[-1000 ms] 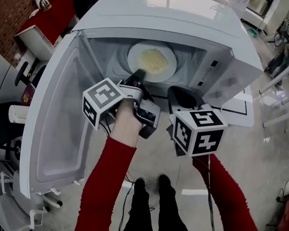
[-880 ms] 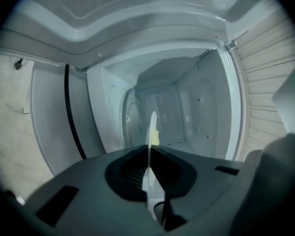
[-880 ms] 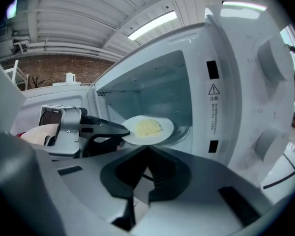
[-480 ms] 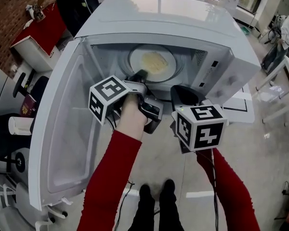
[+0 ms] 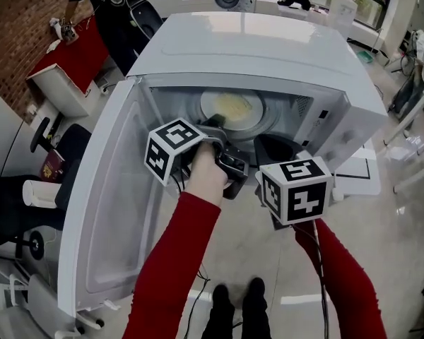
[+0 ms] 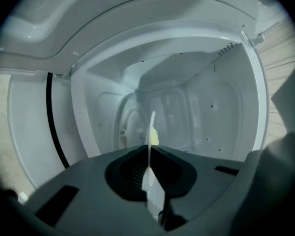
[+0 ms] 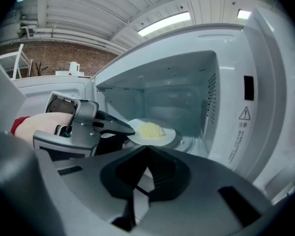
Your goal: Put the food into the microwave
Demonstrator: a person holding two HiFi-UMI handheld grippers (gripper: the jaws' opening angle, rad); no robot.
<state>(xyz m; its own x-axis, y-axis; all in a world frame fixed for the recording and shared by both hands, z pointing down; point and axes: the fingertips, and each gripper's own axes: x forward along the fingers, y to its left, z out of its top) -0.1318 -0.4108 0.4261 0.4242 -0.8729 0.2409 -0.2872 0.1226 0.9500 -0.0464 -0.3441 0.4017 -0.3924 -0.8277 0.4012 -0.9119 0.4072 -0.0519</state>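
Seen from above, a white microwave door [image 5: 116, 210] hangs wide open at the left of the frame. It is hinged to the white microwave [image 5: 254, 44] that fills the upper middle.

A red sleeve [image 5: 173, 260] rises from the bottom centre to a bare hand [image 5: 206, 171] gripping the left tool [image 5: 215, 122]. That tool's marker cube [image 5: 171, 150] sits just left of the hand. The tool's tips reach through the opening to the near rim of a white plate [image 5: 251, 111]. The plate lies inside the cavity, at the upper centre of the frame, with pale yellow food [image 5: 233, 106] heaped on it.

In the left gripper view the left tool [image 6: 148, 149] is closed narrow on the plate [image 6: 150, 127]. The plate is seen edge-on as a thin white line standing between the 2 jaws, with a sliver of food [image 6: 154, 137] just right of it.

In the right gripper view the left tool [image 7: 128, 128] comes in from the left of the frame and pinches the plate [image 7: 168, 132] by its left rim. The food [image 7: 150, 130] sits at the plate's middle. The plate is over the glass turntable [image 7: 189, 142] — whether it touches the glass cannot be told.

The right tool [image 7: 147, 149] sits at the lower centre of its own view. Its jaws are drawn together with nothing between them — it is just outside the opening, pointing in. From above, the right tool [image 5: 270, 143] is just right of the left one, with its marker cube [image 5: 297, 189] below it in the frame.
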